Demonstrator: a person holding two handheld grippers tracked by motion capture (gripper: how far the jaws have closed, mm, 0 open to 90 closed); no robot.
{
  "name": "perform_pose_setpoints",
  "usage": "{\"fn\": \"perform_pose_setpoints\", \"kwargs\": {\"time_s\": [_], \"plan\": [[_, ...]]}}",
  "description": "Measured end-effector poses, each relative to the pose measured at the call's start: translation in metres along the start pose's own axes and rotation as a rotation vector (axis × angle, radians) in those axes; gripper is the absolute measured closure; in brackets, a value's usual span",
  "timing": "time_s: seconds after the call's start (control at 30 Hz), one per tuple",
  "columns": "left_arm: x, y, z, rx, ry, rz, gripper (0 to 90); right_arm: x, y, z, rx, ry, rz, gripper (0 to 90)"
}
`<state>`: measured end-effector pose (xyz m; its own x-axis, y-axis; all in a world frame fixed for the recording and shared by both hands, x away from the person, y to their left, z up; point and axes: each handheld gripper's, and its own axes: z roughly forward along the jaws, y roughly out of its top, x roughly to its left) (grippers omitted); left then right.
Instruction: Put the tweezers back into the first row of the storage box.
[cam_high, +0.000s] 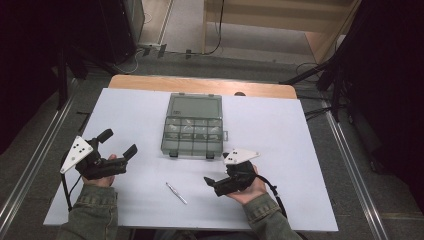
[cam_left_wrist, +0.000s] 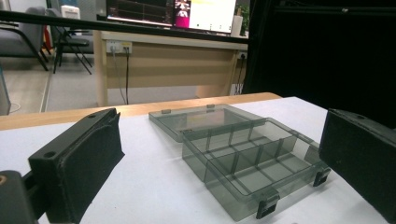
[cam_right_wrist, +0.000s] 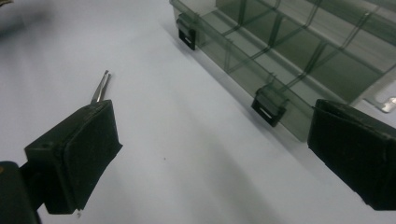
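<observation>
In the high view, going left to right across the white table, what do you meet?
Left claw → tweezers → open clear compartment box → right claw, all on the white table.

Surroundings: furniture and fittings.
A white-topped table (cam_high: 125, 115) is set in front; behind it a wooden desk (cam_left_wrist: 163, 65) is fitted with a socket (cam_left_wrist: 118, 46) and topped by lit monitors (cam_left_wrist: 140, 10); a chair (cam_left_wrist: 65, 44) is placed left.
</observation>
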<state>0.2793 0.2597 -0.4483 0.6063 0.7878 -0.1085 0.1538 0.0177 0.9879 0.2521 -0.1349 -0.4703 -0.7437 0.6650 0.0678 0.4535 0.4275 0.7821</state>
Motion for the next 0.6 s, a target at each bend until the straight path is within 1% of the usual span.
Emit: {"fn": "perform_pose_setpoints", "kwargs": {"time_s": [0.07, 0.17, 0.2, 0.3, 0.33, 0.5, 0.53, 0.6], "plan": [[0.0, 0.0, 0.0, -0.001, 0.001, 0.002, 0.0, 0.004, 0.001, 0.005, 0.018, 0.005, -0.004, 2.6], [0.0, 0.0, 0.0, -0.001, 0.002, 0.001, 0.0, 0.007, 0.003, 0.009, 0.025, 0.012, -0.009, 2.6], [0.0, 0.0, 0.0, 0.0, 0.001, 0.0, 0.0, 0.011, 0.004, 0.014, 0.033, 0.021, -0.017, 2.6], [0.0, 0.0, 0.0, -0.001, 0.002, 0.001, 0.0, 0.016, 0.006, 0.021, 0.049, 0.034, -0.037, 2.6], [0.0, 0.0, 0.0, -0.001, 0.002, 0.001, 0.0, 0.018, 0.007, 0.023, 0.058, 0.04, -0.035, 2.6], [0.0, 0.0, 0.0, -0.001, 0.0, -0.001, 0.0, 0.026, 0.009, 0.034, 0.097, 0.058, -0.058, 2.6], [0.0, 0.0, 0.0, 0.001, -0.003, 0.001, 0.0, 0.028, 0.01, 0.036, 0.105, 0.06, -0.056, 2.6], [0.0, 0.0, 0.001, 0.001, -0.004, -0.001, 0.0, 0.03, 0.011, 0.04, 0.114, 0.063, -0.062, 2.6]]}}
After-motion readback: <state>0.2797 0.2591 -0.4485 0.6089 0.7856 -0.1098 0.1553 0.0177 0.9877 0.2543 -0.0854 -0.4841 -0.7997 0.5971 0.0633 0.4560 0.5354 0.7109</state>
